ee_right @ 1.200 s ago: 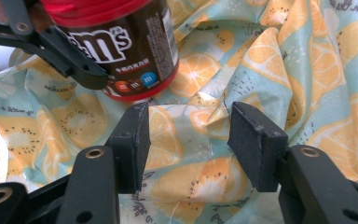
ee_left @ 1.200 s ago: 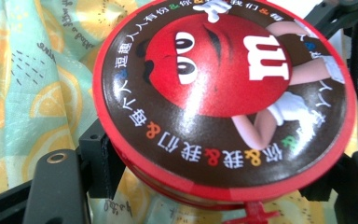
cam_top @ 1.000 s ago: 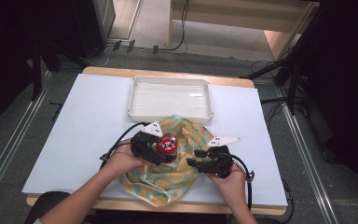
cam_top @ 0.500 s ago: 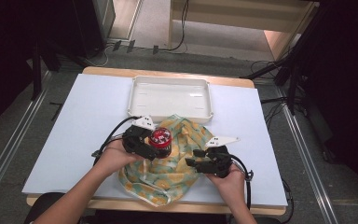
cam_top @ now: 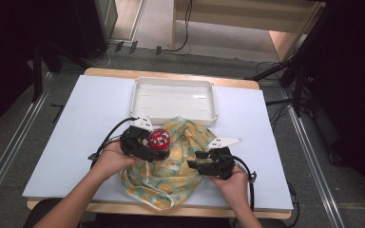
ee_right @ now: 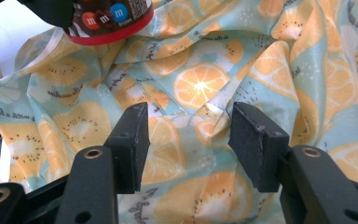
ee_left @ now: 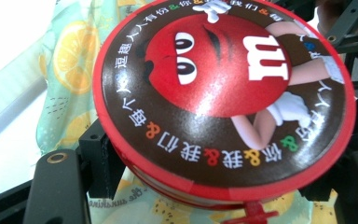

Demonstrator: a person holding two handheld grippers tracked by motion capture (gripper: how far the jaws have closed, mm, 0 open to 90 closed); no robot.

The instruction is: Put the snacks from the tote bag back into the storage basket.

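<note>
At the centre of the high view the left gripper point(cam_top: 158, 148) pinches a round M&M's candy tub point(cam_top: 160, 138) by its sides, holding it over the fruit-print cloth point(cam_top: 171, 175), though whether the tub is lifted off or resting cannot be told. In the left gripper view the tub's red-rimmed lid point(ee_left: 223, 93) sits between the black jaws, so the grip seems meant to carry it, perhaps to free the cloth. The right gripper point(ee_right: 189, 140), lower centre of its own view, has its jaws spread above a rumpled fold of the cloth, closing on nothing. The white tray point(cam_top: 142, 92) lies empty just beyond the cloth, toward the top of the high view
</note>
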